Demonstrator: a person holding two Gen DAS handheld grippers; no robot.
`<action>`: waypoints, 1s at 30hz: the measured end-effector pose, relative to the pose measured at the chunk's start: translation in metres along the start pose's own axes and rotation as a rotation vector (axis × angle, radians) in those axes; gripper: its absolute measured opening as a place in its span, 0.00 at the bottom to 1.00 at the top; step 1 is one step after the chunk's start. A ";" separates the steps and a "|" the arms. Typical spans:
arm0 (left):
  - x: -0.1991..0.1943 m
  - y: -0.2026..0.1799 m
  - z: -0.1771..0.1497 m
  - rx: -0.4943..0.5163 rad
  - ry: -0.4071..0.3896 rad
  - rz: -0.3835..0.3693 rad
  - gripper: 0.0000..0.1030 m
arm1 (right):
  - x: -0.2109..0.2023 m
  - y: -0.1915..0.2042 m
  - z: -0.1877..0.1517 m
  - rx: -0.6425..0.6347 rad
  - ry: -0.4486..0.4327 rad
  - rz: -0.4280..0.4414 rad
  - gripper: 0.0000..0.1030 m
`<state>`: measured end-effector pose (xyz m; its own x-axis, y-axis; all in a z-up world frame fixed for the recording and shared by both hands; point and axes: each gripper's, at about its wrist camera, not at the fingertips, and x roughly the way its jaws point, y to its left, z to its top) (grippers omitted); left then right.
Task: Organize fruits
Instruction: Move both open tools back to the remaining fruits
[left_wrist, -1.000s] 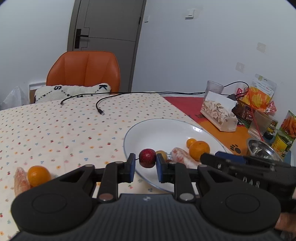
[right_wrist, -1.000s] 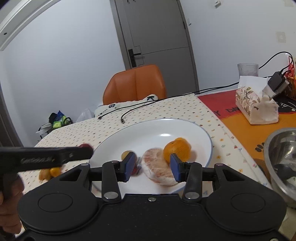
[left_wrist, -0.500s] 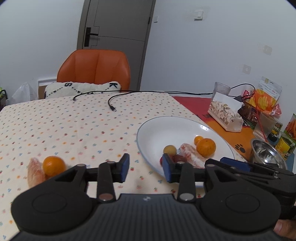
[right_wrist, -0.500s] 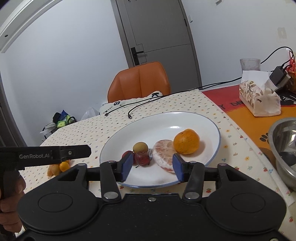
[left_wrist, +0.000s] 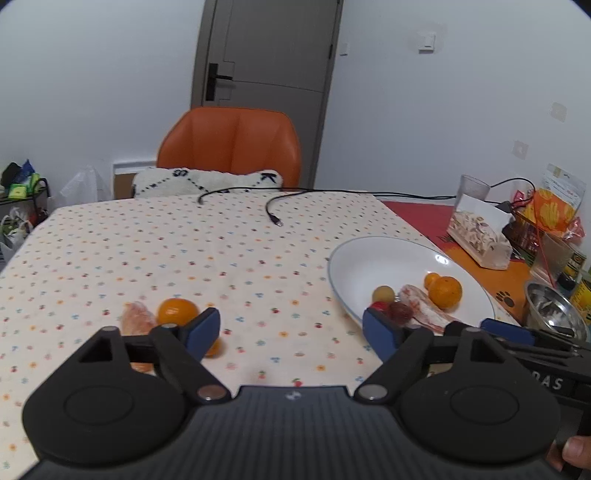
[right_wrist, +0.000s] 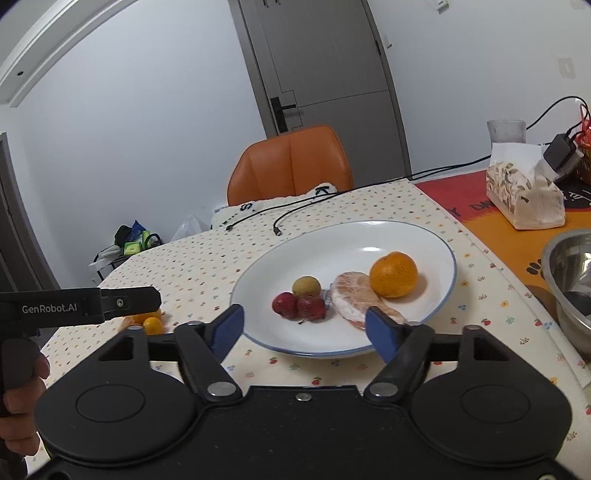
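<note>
Both empty, wide-jawed grippers (left_wrist: 291, 330) (right_wrist: 304, 326); 2 red fruits (right_wrist: 299, 305) at plate's (right_wrist: 424, 236) 7 o'clock could roll off if nudged.

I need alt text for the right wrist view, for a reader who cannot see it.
A white plate holds a mandarin, a peeled citrus piece, two red fruits and a yellowish one. The right gripper hovers open before it.

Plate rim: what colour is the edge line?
Thin blue line around the white plate; clearest in the right wrist view.
</note>
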<state>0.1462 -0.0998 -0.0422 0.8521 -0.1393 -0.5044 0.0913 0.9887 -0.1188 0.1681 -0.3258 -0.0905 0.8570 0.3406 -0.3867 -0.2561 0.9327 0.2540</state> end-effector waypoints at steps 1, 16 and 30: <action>-0.003 0.001 0.000 0.004 -0.006 0.008 0.84 | -0.001 0.002 0.000 0.001 -0.002 0.000 0.77; -0.043 0.023 -0.005 0.015 -0.055 0.094 0.92 | -0.023 0.035 0.010 -0.013 -0.027 0.017 1.00; -0.074 0.067 -0.006 -0.053 -0.071 0.145 0.93 | -0.024 0.067 0.017 -0.020 -0.003 0.044 1.00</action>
<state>0.0866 -0.0239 -0.0180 0.8890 0.0106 -0.4577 -0.0610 0.9936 -0.0955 0.1378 -0.2737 -0.0490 0.8463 0.3810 -0.3725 -0.3022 0.9190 0.2534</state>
